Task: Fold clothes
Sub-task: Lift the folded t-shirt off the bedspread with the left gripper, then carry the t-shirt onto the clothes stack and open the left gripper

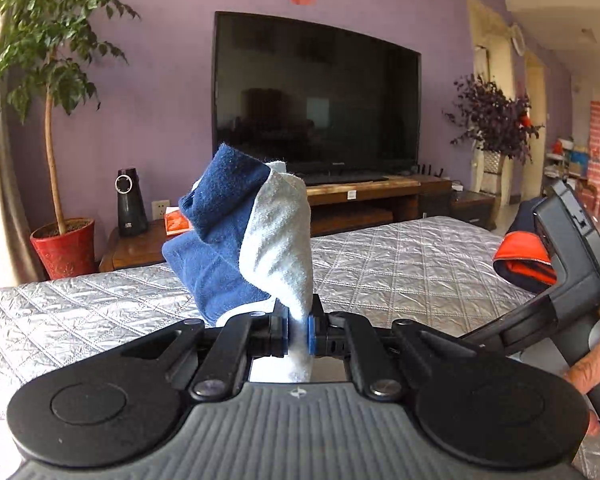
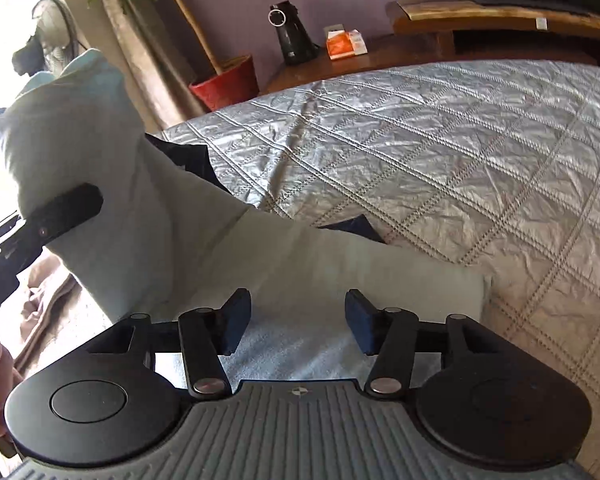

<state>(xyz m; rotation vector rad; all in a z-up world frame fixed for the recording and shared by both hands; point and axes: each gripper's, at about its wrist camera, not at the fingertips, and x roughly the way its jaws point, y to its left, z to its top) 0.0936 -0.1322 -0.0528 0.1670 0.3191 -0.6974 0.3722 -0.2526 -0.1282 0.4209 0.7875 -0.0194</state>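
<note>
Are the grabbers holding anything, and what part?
The left gripper pinches the pale blue and navy cloth by a bunched white edge. The right gripper is open, its pads apart over the cloth and holding nothing.

Black hand-held gripper [image 2: 296, 322] — blue pads [image 2: 358, 322], ribbed grey body

A lived-in room of a home is shown. A large dark television [image 1: 317, 96] is set on a low wooden stand [image 1: 364, 194] against a purple wall [image 1: 168, 92], flanked by a potted tree in a red pot [image 1: 64, 248] and a dark-leaved plant [image 1: 496, 116]. A silver quilted bedcover [image 2: 440, 152] is spread in the foreground, and a curtain [image 2: 148, 48] is hung beside the window.
</note>
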